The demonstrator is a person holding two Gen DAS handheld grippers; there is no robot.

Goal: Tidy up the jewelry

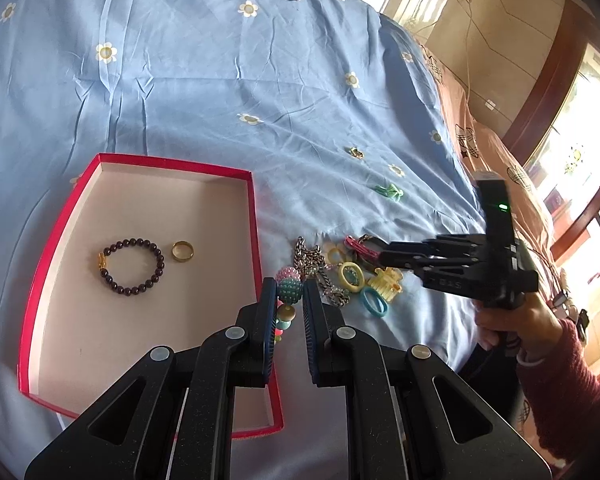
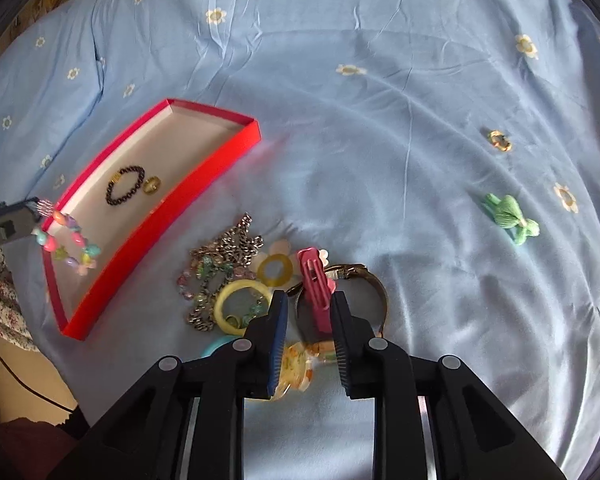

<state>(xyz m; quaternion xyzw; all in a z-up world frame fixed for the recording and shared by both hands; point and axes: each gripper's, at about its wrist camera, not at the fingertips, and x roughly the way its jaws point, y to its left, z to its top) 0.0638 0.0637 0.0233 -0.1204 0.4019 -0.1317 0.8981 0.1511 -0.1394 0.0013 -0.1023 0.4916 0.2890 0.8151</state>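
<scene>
Surface: a bed covered by a pale blue sheet (image 2: 380, 160) with small flower prints, creased, carrying everything listed.
Red box (image 1: 52, 248): shallow, open-topped, pale inside, lying flat on the sheet toward the left gripper's side.
Box contents: a dark bead bracelet (image 1: 134, 266) with a gold charm, and a gold ring (image 1: 182, 251) just beside it, apart from it; both lie on the box floor.
Left gripper (image 1: 290, 292): jaws drawn close on a multicoloured bead bracelet (image 2: 70, 244); in the right wrist view the bracelet hangs from the fingertips above the near end of the box, over its rim.
Right gripper (image 2: 310, 308): jaws partly apart, straddling a pink hair clip (image 2: 316, 292); the right pad lies against or just beside the clip, the left pad stands clear of it. No grip can be confirmed.
Pile: on the sheet just beside the box's long wall; holds a metal chain (image 2: 228, 252), a yellow ring-shaped hoop (image 2: 240, 300), an amber disc (image 2: 275, 270), a bronze bangle (image 2: 376, 292), a blue hair tie (image 1: 374, 302) and a translucent yellow claw clip (image 1: 388, 282), touching and overlapping.
Outliers: a green knitted piece (image 2: 508, 214) and a small gold item (image 2: 499, 140), well apart from the pile, toward the sheet's far side.
Person: a hand (image 1: 516, 320) in a dark red sleeve holds the right gripper.
</scene>
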